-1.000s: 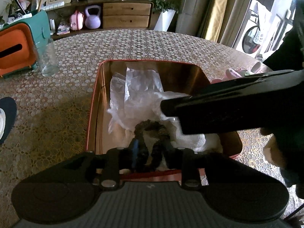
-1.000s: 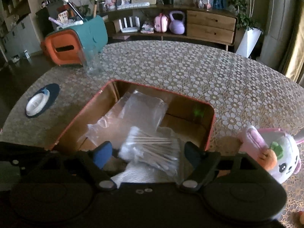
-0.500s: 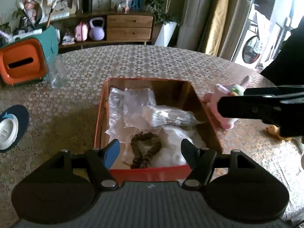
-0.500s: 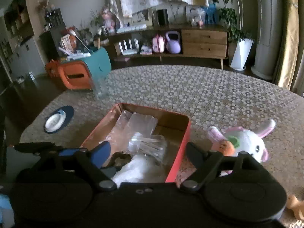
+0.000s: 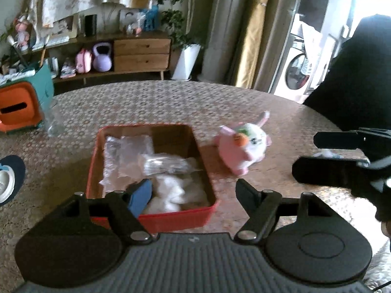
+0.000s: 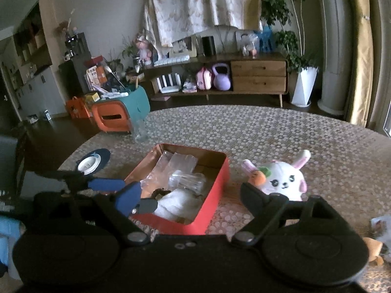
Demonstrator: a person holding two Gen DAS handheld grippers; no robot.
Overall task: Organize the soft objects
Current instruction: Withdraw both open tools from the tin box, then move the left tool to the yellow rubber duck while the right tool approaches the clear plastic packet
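Observation:
A red box [image 5: 176, 216] sits mid-table and holds clear plastic bags [image 5: 129, 151], a bag of cotton swabs [image 5: 168, 166] and a white soft bundle [image 5: 176, 190]. My left gripper [image 5: 194, 193] hovers above the box's near edge with its jaws opening and nothing between them. A dark scrunchie [image 6: 158, 193] lies in the box beside the white bundle. A pink and white plush bunny [image 6: 283, 180] with a carrot lies on the table right of the box [image 6: 215, 195]. My right gripper [image 6: 189, 193] stands open and empty, back from the box and bunny.
An orange and teal tissue box [image 5: 17, 107] and a glass [image 5: 52, 122] stand at the far left. A dark coaster with a white dish [image 6: 90, 163] lies at the left edge. A small toy [image 6: 376, 234] lies near right. A person's dark sleeve [image 5: 361, 73] is at right.
The left gripper opened and let go of the dark scrunchie in the box. Both grippers rose and drew back, so the whole box and the bunny came into view.

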